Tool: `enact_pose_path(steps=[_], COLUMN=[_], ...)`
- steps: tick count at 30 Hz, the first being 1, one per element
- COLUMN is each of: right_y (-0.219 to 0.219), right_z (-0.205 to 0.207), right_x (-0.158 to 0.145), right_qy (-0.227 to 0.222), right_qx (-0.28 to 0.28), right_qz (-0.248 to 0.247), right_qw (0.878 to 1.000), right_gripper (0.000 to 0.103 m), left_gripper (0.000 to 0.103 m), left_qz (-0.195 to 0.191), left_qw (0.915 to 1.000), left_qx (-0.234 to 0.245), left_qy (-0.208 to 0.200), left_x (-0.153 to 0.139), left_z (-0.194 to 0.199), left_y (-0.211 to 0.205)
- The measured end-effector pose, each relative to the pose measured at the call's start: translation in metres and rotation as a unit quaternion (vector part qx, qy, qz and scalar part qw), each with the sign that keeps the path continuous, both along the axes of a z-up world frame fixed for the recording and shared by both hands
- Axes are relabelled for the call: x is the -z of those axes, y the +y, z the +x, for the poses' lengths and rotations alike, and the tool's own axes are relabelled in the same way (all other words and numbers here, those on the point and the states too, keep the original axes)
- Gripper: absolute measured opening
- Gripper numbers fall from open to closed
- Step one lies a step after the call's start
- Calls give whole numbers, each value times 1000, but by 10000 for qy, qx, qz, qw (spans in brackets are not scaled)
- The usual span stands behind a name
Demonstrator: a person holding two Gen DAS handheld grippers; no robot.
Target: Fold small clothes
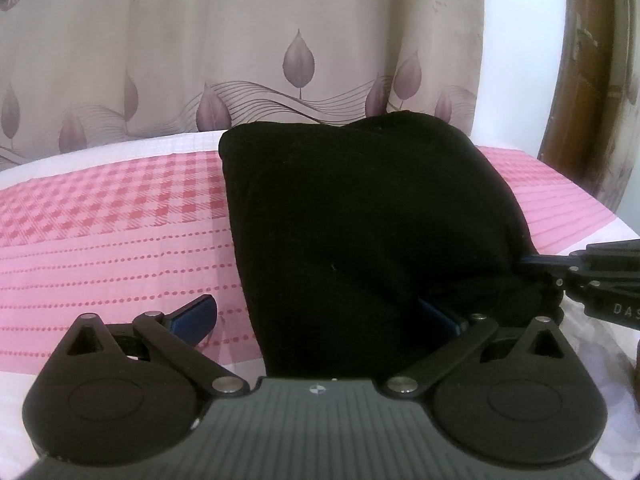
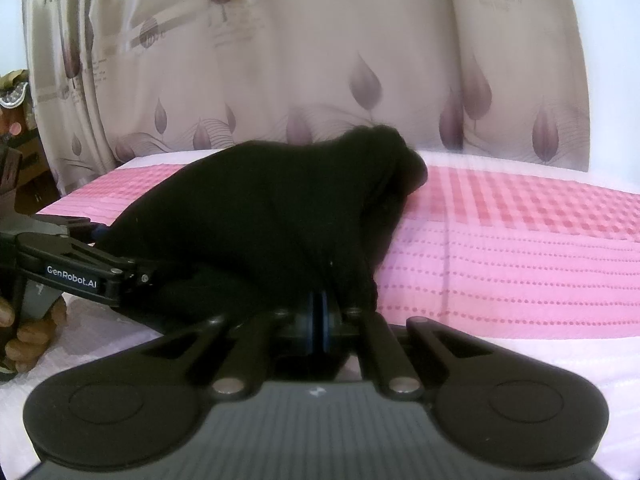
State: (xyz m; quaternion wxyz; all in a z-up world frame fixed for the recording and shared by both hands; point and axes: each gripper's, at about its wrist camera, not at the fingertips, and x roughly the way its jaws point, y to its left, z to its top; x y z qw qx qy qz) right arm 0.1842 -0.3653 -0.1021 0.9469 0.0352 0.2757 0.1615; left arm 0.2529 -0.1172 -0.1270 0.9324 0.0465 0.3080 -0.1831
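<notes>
A black, soft, folded garment [image 1: 360, 216] lies mid-frame on the pink-and-white checked bedcover [image 1: 120, 216]. The left hand-held gripper [image 1: 316, 314] stands wide, its right finger tucked under the cloth. The right hand-held gripper [image 2: 320, 316] is pinched tight on the garment's near edge.

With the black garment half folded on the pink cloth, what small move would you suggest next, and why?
Probably close the left tongs on the near edge of the black garment. They stand open astride that edge, one pad clear on the pink cloth, while the right tongs are already shut on the fabric. With both corners held, the fold could be carried over evenly.
</notes>
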Motion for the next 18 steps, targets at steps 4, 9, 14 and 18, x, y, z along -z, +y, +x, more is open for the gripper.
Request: enact_pose_path(steps=[4, 9, 14, 18], right_y=[0, 1, -1, -1], right_z=[-1, -1, 0, 1], right_x=[0, 0, 0, 0], right_qy=[-2, -8, 14, -2], right_qx=[3, 3, -7, -15], right_qz=[4, -17, 48, 28], right_qw=[10000, 10000, 10000, 10000], right_gripper=[4, 4, 4, 4], left_gripper=[103, 103, 103, 103], left_qz=[62, 332, 788, 683], left_qw=[10000, 9991, 9950, 9955], left_qx=[-8, -9, -77, -67], left_qy=[-49, -248, -601, -658], left_x=[0, -4, -14, -28], left_z=[-1, -7, -20, -24], left_y=[-1, -7, -20, -21])
